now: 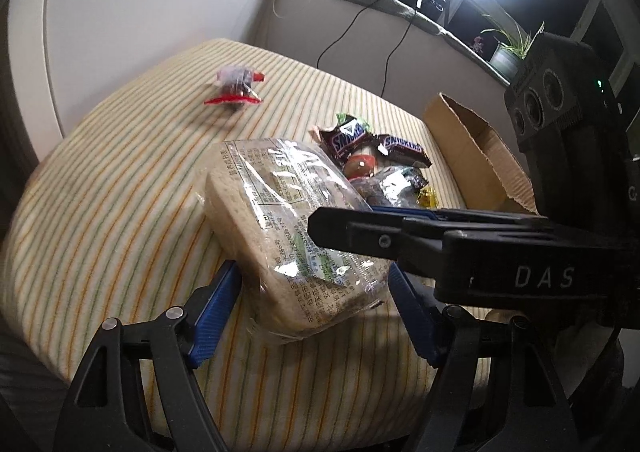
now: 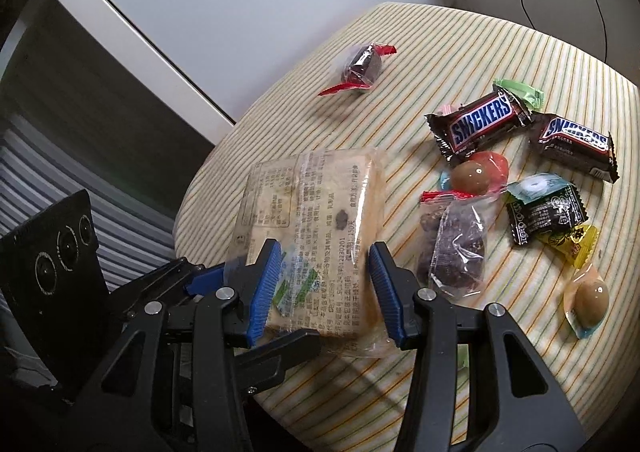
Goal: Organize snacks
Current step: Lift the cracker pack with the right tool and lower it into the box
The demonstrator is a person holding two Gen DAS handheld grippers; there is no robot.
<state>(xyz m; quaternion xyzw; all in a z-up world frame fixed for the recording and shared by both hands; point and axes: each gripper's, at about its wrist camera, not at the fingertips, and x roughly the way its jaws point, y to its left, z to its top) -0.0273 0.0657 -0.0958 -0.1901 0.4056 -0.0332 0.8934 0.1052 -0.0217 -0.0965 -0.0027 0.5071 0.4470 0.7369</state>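
A clear-wrapped bread package is tilted up off the striped surface. My left gripper has its blue pads against the package's two sides. From the right, my right gripper clamps the package's far edge. In the right wrist view the bread package sits between the right gripper's pads, which press on it. One of the left gripper's fingers shows under the package. Two Snickers bars and several small sweets lie to the right.
A candy with red wrapper ends lies alone at the far side. A bag of dark snacks, a black-green packet and wrapped brown balls lie near the bars. An open cardboard box stands at the right edge.
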